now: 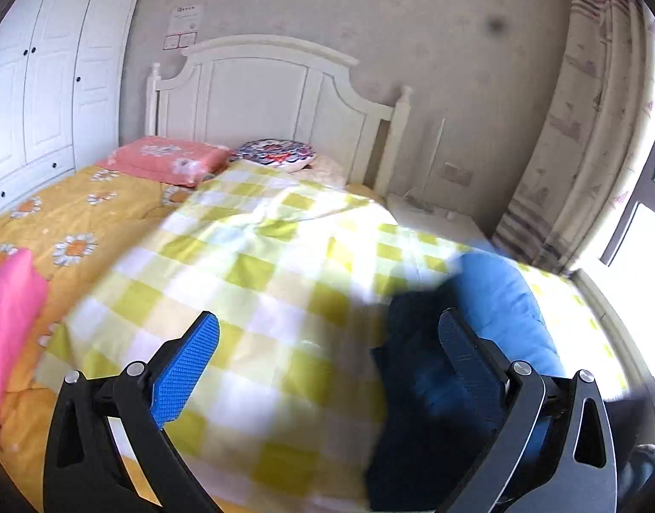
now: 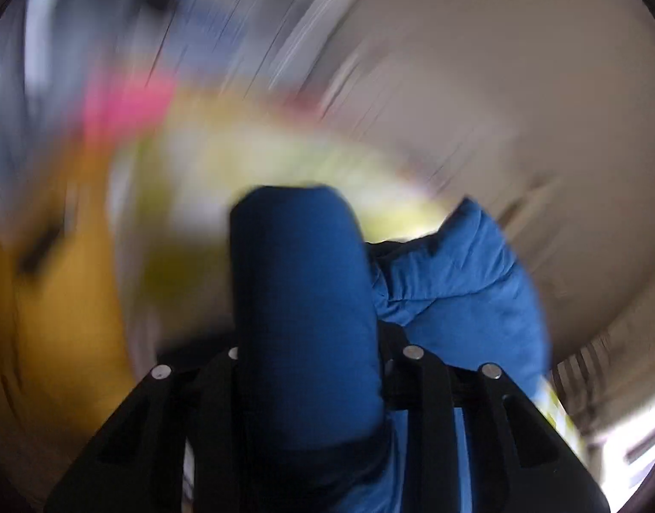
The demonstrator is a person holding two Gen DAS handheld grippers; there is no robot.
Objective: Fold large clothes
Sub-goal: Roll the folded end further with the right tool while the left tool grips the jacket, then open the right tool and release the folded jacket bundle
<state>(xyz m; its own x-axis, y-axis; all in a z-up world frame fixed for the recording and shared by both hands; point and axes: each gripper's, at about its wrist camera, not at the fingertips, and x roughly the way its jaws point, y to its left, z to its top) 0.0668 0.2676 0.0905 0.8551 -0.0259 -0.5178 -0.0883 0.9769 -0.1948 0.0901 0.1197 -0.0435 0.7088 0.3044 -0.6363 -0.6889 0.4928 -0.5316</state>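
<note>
A blue padded jacket (image 1: pixel 498 295) with a dark lining lies bunched at the right of the bed, on a yellow-green check quilt (image 1: pixel 263 265). My left gripper (image 1: pixel 327 320) hovers over the quilt, open, with nothing between its blue pads; its right finger stands in front of the jacket. In the right wrist view, which is heavily blurred, a thick roll of the blue jacket (image 2: pixel 306 299) fills the gap of my right gripper (image 2: pixel 301 256) and stays sharp against the smeared room. More of the jacket hangs to its right. The right fingertips are hidden under the cloth.
A pink garment (image 1: pixel 6 320) lies at the left on the orange daisy sheet (image 1: pixel 70 213). A coral pillow (image 1: pixel 169 158) and a patterned cushion (image 1: pixel 276 154) sit by the white headboard (image 1: pixel 263 85). White wardrobe (image 1: pixel 36 85) at left; curtain (image 1: pixel 584 128) and window at right.
</note>
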